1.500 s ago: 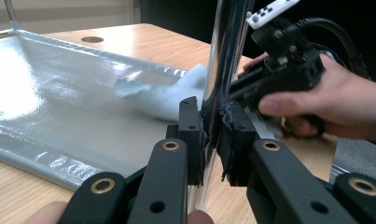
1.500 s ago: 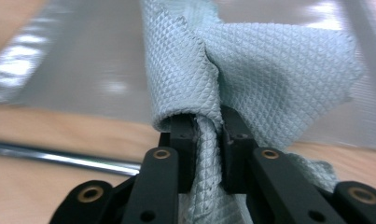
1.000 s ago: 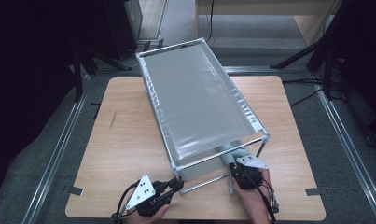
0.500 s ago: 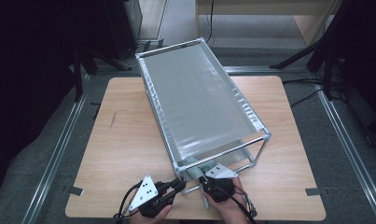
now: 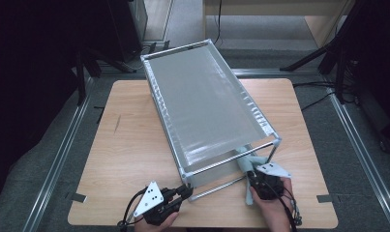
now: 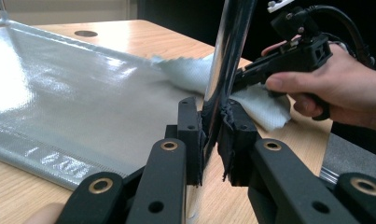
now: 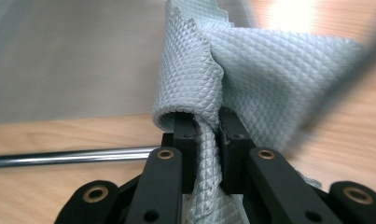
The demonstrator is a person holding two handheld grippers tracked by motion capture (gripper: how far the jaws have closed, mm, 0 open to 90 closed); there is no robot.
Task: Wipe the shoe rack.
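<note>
The cloth (image 7: 251, 70) is a soft grey-green rag, bunched up by the near right leg of the rack (image 5: 209, 104) on the table (image 5: 125, 145). The right gripper (image 5: 253, 176) pinches it tight. The left gripper (image 6: 212, 135) squeezes the shiny front post (image 6: 230, 51) to hold the rack steady. This looks like the wiping step. Next, the cloth should rub along the metal bars. The rack holds nothing.

High view: my table (image 5: 134, 145) evenly lit from above, surroundings dark. Glare streaks the sheet (image 6: 59, 93) at left; cloth (image 7: 269, 70) sharp, background blurred.
</note>
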